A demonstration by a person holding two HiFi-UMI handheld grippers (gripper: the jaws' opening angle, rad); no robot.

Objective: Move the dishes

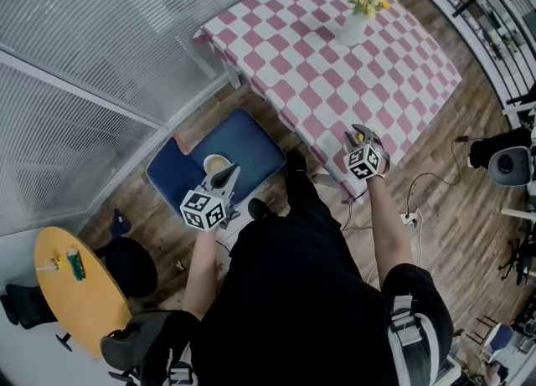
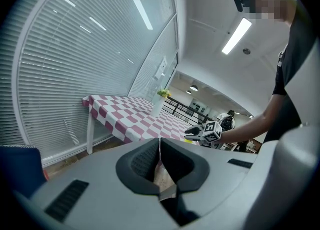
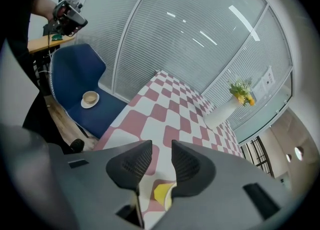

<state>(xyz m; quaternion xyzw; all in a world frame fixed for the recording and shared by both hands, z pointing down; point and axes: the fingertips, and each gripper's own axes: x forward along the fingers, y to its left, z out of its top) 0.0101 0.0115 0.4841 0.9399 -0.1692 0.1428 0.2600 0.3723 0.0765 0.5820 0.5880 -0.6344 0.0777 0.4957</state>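
A beige cup on a white saucer (image 1: 216,162) (image 3: 90,98) sits on the blue chair seat (image 1: 255,146) (image 3: 75,67). My left gripper (image 1: 228,173) (image 2: 159,141) hovers just in front of the cup with its jaws shut on nothing. My right gripper (image 1: 358,131) (image 3: 161,149) is open over the near edge of the pink-and-white checked table (image 1: 335,66) (image 3: 170,107). A small yellow thing (image 3: 161,194) shows low between its jaws; what it is and whether it touches them I cannot tell.
A white vase of yellow flowers (image 1: 353,24) (image 3: 225,109) stands at the table's far side. A blind-covered glass wall runs along the left. A round yellow side table (image 1: 79,292) and dark chairs are behind me. Cables and a socket strip (image 1: 410,218) lie on the wooden floor at the right.
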